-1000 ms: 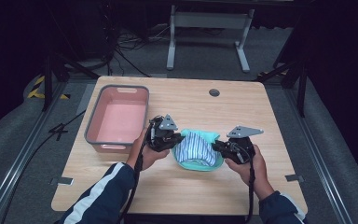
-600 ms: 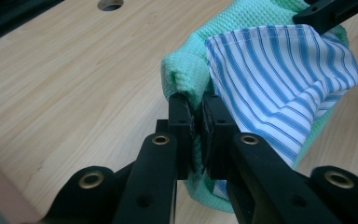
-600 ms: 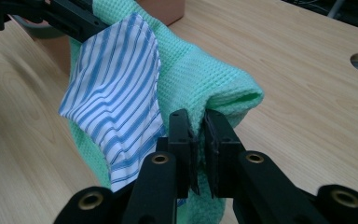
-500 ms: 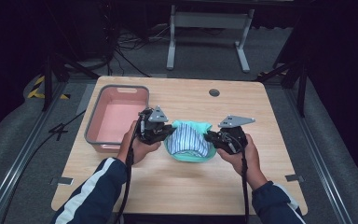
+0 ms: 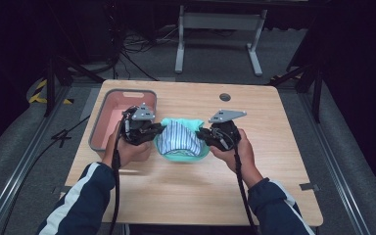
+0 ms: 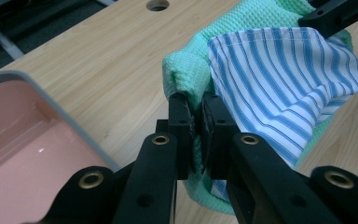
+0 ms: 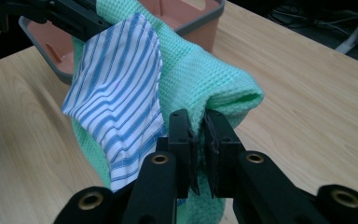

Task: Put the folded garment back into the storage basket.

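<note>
Wooden table (image 5: pixel 186 186), both grippers clamping green towel (image 5: pixel 198 152)

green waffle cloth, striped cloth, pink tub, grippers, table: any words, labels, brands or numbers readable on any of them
No readable text in any view.
Green waffle-weave cloth: no tag or print.
Blue-and-white striped cloth: stripes and a stitched hem, no lettering.
Pink plastic tub with grey rim: plain.
Left gripper and right gripper, each shut on the green cloth: black jaws and brass rivets, no markings.
Wooden table: bare grain.
</note>
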A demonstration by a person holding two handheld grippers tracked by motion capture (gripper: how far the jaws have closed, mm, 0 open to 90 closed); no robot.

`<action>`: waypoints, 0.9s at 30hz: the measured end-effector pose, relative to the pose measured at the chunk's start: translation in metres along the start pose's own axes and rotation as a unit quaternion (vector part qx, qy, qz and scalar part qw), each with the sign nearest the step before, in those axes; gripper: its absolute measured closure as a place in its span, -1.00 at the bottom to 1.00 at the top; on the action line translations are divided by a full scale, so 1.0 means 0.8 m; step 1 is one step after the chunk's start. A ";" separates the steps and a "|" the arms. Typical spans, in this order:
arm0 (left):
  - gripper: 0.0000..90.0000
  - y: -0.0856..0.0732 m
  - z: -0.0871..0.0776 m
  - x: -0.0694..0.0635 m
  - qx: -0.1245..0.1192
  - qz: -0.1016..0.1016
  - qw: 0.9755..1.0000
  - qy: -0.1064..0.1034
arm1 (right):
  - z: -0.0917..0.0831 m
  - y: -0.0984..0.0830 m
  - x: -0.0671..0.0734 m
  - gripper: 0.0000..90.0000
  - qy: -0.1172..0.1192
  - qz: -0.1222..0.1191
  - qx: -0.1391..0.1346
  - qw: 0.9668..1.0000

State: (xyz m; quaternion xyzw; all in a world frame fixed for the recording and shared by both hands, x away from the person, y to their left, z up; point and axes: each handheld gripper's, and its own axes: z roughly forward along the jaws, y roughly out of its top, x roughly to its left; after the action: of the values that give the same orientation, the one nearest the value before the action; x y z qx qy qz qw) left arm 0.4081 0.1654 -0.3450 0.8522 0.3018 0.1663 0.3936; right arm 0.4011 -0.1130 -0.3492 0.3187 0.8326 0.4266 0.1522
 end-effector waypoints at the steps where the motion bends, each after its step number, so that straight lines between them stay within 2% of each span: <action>1: 0.86 -0.002 -0.004 0.003 0.001 -0.005 1.000 0.000 | 0.003 0.005 0.002 0.82 0.002 -0.001 -0.002 1.000; 10: 0.86 -0.012 -0.041 0.032 -0.015 -0.027 0.999 0.026 | 0.033 0.042 0.020 0.82 0.018 -0.014 -0.005 1.000; 17: 0.86 -0.020 -0.062 0.052 -0.014 -0.036 0.998 0.044 | 0.049 0.063 0.029 0.82 0.028 -0.019 -0.009 0.999; 27: 0.86 -0.031 -0.085 0.080 -0.010 -0.051 0.996 0.070 | 0.086 0.091 0.042 0.82 0.038 -0.022 -0.007 0.999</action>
State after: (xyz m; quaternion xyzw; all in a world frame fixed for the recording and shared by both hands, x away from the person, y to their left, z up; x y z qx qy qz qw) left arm 0.4120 0.2586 -0.3178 0.8181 0.3698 0.2083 0.3881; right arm 0.4413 -0.0169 -0.3307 0.2830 0.8418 0.4402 0.1323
